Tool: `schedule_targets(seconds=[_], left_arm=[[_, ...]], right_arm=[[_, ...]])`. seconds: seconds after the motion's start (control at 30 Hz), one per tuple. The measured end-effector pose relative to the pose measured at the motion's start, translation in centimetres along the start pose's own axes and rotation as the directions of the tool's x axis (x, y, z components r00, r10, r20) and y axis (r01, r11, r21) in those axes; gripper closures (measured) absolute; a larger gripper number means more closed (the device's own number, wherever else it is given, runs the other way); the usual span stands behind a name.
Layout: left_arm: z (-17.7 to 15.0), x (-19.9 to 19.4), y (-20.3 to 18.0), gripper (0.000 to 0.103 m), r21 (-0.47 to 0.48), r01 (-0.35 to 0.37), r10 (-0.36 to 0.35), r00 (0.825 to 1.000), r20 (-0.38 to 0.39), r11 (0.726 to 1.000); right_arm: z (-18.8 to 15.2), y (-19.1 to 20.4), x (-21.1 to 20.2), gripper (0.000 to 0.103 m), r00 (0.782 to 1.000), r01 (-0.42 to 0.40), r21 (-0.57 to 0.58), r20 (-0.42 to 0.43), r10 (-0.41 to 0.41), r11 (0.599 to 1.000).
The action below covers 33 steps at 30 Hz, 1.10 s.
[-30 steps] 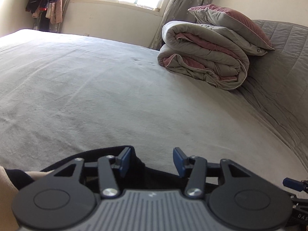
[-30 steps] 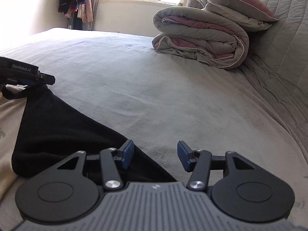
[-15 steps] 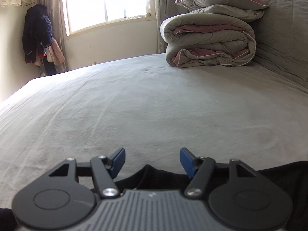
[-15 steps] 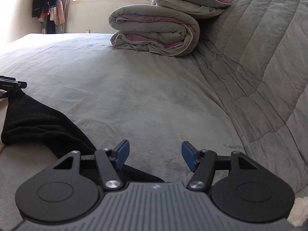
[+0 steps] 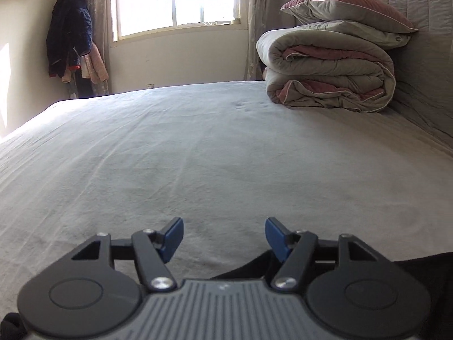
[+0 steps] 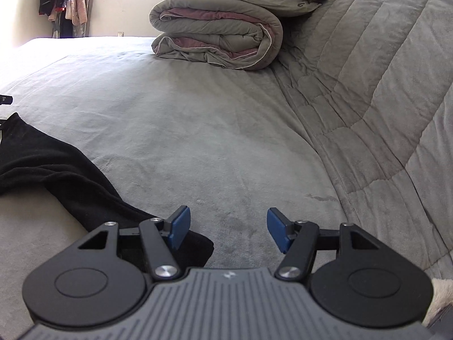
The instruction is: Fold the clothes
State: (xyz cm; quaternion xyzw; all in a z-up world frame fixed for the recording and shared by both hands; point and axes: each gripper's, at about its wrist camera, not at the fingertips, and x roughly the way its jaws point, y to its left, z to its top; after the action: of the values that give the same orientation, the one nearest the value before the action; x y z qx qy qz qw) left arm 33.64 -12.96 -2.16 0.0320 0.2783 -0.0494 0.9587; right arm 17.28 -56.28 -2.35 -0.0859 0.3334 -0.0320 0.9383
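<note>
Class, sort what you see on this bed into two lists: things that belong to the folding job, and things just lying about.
Belongs to the job:
black garment
left gripper, jaws opening, nothing between
right gripper

Just lying about:
folded duvet
pillow
hanging jackets

We see the bed [image 5: 198, 147] covered in soft matt grey cloth with a short velvety nap, lightly creased. The black garment [image 6: 65, 175] at the left of the right wrist view is dull knit-looking fabric, no sheen. The rolled duvet [image 5: 328, 70] in the upper right is puffy matt cloth, grey outside, dusty pink inside. The quilted headboard cover [image 6: 382, 85] is stitched grey fabric. The blue fingers [image 6: 179, 226] look like matt plastic, the screws shiny metal.
</note>
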Motion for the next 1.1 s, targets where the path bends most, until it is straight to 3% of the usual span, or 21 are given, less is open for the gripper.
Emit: schedule_targets(seconds=[0.13,0.2,0.23,0.27,0.3,0.37,0.4,0.43,0.5,0.67,0.77,0.8,0.87,0.9,1.03,1.1], left_arm=[[-0.8,2.5,0.0,0.038,0.019,0.044,-0.042,0.995,-0.095,0.999],[-1.6,3.4,0.8,0.041,-0.038,0.088,-0.093,0.987,-0.133,0.995],[-1.9,3.5,1.3,0.053,-0.082,0.122,-0.132,0.982,-0.133,0.989],[-2.1,3.5,1.7,0.078,-0.126,0.167,-0.183,0.974,-0.130,0.978],[-2.2,3.4,1.9,0.094,-0.160,0.205,-0.227,0.965,-0.131,0.966],[-2.1,2.9,1.3,0.102,-0.142,0.188,-0.205,0.972,-0.115,0.972],[-2.0,2.5,1.0,0.102,-0.130,0.169,-0.181,0.979,-0.092,0.977],[-1.8,2.1,0.9,0.102,-0.127,0.147,-0.156,0.986,-0.060,0.981],[-1.3,1.3,0.7,0.103,-0.134,0.102,-0.102,0.995,0.007,0.986],[-1.2,3.2,-1.1,0.102,-0.026,-0.006,0.004,0.998,-0.060,1.000],[-1.3,2.9,-1.9,0.097,-0.013,-0.034,0.034,0.998,-0.049,0.999],[-1.2,2.4,-2.2,0.093,-0.021,-0.040,0.040,0.999,-0.035,0.999],[-0.8,1.0,-3.1,0.054,-0.015,-0.051,0.051,0.999,0.008,0.999],[-0.6,0.3,-3.6,0.050,-0.009,-0.056,0.056,0.998,0.031,0.998],[0.1,-2.9,-7.0,0.049,0.101,0.046,-0.057,0.993,0.107,0.994],[0.5,-3.7,-8.9,0.049,0.159,0.118,-0.135,0.985,0.103,0.980]], right_arm=[[-0.2,0.1,0.7,0.039,0.999,-0.051,0.003,-0.010,0.051,0.999],[-0.3,0.0,1.0,0.039,0.997,-0.074,0.016,-0.014,0.074,0.997],[-0.3,-0.1,1.2,0.039,0.996,-0.085,0.022,-0.016,0.085,0.996],[-0.4,-0.2,1.4,0.039,0.995,-0.102,0.031,-0.017,0.102,0.994],[-0.6,-0.1,1.8,0.039,0.991,-0.129,0.035,-0.025,0.130,0.991],[-0.8,0.2,2.5,0.049,0.981,-0.187,0.041,-0.044,0.189,0.981],[-0.9,0.3,2.9,0.075,0.978,-0.199,0.040,-0.056,0.201,0.979],[-0.9,0.5,3.2,0.092,0.975,-0.207,0.038,-0.068,0.209,0.978],[-0.7,0.5,2.8,0.091,0.980,-0.193,0.032,-0.041,0.194,0.981],[0.2,-0.7,0.8,0.092,0.988,-0.123,0.093,0.099,0.114,0.988],[0.3,-0.9,0.6,0.092,0.988,-0.110,0.110,0.121,0.097,0.988],[0.4,-0.9,0.6,0.092,0.988,-0.109,0.109,0.123,0.095,0.988],[0.5,-0.9,0.6,0.092,0.987,-0.105,0.105,0.130,0.091,0.989],[0.5,-0.9,0.3,0.092,0.987,-0.107,0.098,0.135,0.093,0.989],[0.7,-0.3,-1.1,0.092,0.984,-0.108,0.040,0.144,0.102,0.993],[0.6,0.3,-2.1,0.093,0.982,-0.130,-0.013,0.139,0.130,0.991]])
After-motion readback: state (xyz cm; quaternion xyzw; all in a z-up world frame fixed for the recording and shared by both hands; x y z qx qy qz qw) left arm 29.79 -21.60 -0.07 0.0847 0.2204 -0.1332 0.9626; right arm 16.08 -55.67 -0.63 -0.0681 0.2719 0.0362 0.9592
